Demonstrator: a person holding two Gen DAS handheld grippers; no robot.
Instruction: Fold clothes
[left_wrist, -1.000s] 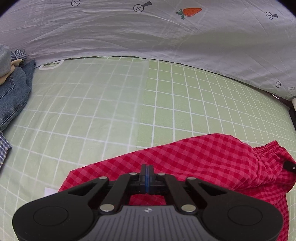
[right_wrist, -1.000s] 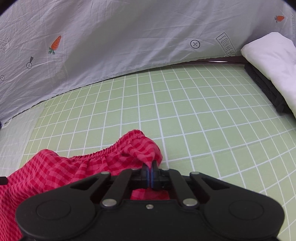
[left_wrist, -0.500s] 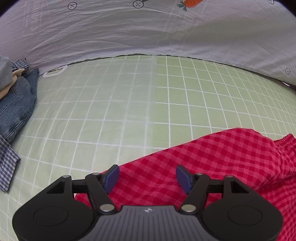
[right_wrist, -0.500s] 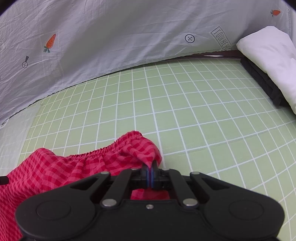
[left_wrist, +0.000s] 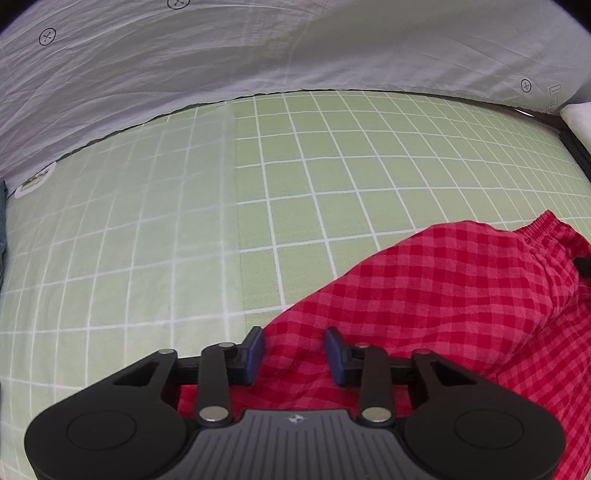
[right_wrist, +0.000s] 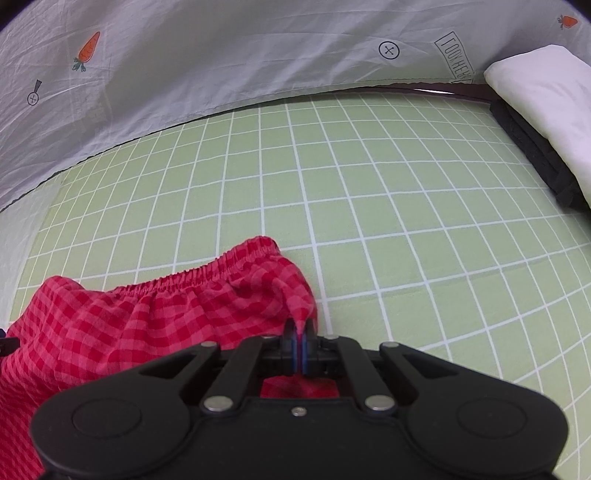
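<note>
Red checked garment: red gingham shorts (left_wrist: 461, 295) with a gathered elastic waistband (right_wrist: 192, 275) lie rumpled on the near part of the sheet, in front of both grippers.
Surface: green bedsheet (left_wrist: 332, 177) with a white grid; a paler strip of it runs along the left side of the left wrist view.
Left gripper (left_wrist: 295, 352): jaws spread apart, blue pads (left_wrist: 255, 350) on either side of a stretch of the checked fabric, nothing pinched between them.
Right gripper (right_wrist: 299, 349): jaws clenched on a peaked fold of the shorts near the end of the waistband; the cloth rises into a small ridge at the pinch.
Backdrop: grey cloth (right_wrist: 221, 55) printed with carrots and crossed circles hangs along the far edge of the sheet.
Far right: white folded fabric (right_wrist: 543, 107) rests on a dark folded item (right_wrist: 535, 155) at the sheet's edge.
Far left: a sliver of blue denim (left_wrist: 3, 221) at the edge of the left wrist view.
</note>
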